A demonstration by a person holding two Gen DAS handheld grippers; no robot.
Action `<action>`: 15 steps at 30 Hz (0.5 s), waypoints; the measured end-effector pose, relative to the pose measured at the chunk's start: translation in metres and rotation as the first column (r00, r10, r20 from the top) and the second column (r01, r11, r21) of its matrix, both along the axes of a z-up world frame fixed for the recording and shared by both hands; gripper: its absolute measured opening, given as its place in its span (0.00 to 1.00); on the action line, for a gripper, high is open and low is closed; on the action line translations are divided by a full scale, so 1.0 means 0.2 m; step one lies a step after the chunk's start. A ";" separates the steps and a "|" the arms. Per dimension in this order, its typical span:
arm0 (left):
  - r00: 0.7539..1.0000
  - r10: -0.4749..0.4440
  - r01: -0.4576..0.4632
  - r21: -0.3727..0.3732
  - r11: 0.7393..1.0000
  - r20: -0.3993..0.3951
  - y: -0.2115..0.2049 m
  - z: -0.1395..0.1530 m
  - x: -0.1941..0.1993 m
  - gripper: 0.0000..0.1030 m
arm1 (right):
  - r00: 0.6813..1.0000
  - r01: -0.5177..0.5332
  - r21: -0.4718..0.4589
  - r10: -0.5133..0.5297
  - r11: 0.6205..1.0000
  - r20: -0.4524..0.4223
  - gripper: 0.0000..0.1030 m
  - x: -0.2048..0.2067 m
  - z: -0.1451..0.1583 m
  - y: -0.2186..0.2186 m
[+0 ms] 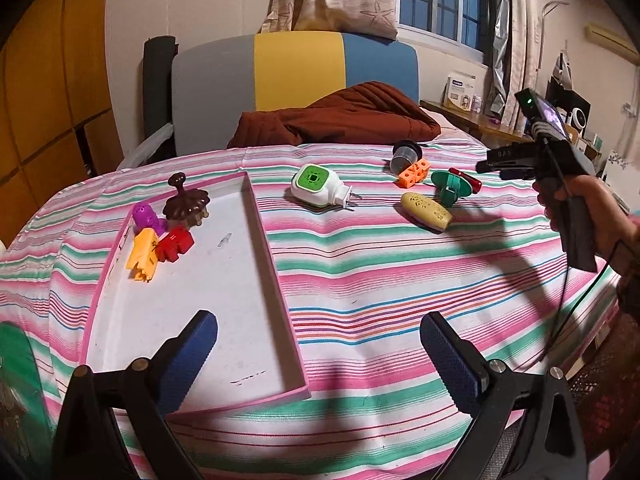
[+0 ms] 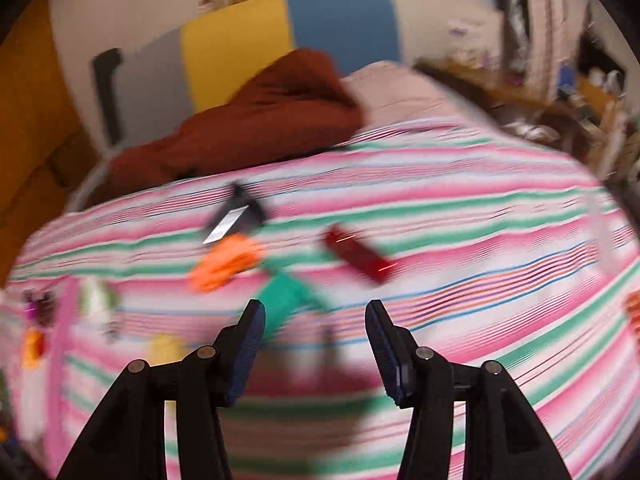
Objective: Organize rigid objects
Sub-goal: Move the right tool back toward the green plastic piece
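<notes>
A pink-rimmed white tray [image 1: 276,264] lies at the left of the striped table. It holds a brown piece [image 1: 186,204], a purple toy [image 1: 146,218], a yellow piece [image 1: 143,258] and a red piece [image 1: 175,244]. On the cloth lie a white-green plug device [image 1: 318,186], a dark cup [image 1: 405,157], an orange block [image 1: 416,173], a green piece [image 1: 450,186], a red bar [image 1: 466,179] and a yellow oval [image 1: 426,210]. My left gripper [image 1: 320,344] is open and empty over the tray's near corner. My right gripper [image 2: 316,340] is open and empty above the green piece [image 2: 286,298]; this view is blurred. It also shows in the left wrist view [image 1: 486,166].
A brown blanket [image 1: 340,118] and a grey-yellow-blue chair back [image 1: 296,68] lie behind the table. A shelf with boxes [image 1: 462,92] stands at the back right. In the right wrist view the orange block [image 2: 224,264] and red bar [image 2: 358,254] lie ahead of the fingers.
</notes>
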State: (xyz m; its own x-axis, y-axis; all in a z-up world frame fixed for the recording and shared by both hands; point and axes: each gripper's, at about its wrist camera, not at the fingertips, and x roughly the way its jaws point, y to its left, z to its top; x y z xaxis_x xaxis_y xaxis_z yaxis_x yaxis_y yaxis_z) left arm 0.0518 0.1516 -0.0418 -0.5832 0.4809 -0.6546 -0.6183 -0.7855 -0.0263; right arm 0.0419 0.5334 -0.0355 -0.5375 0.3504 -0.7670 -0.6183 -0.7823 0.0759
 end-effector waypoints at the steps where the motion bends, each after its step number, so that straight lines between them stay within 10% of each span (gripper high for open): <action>1: 1.000 -0.002 0.002 0.001 1.000 -0.001 0.00 0.00 0.00 0.99 | 1.000 0.016 0.032 -0.016 0.999 0.022 0.51 0.00 -0.01 0.03; 15: 0.999 -0.030 0.030 -0.041 0.999 -0.011 0.11 -0.01 0.04 0.99 | 0.989 -0.147 -0.083 0.148 0.986 0.013 0.51 -0.18 -0.16 0.13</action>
State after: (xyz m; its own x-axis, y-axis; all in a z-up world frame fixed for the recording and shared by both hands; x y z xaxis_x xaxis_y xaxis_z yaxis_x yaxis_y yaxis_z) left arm 0.0592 0.1726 -0.0432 -0.5768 0.4712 -0.6673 -0.6416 -0.7669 0.0130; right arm 0.0053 0.5595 -0.0681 -0.5637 0.2038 -0.8005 -0.4984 -0.8567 0.1328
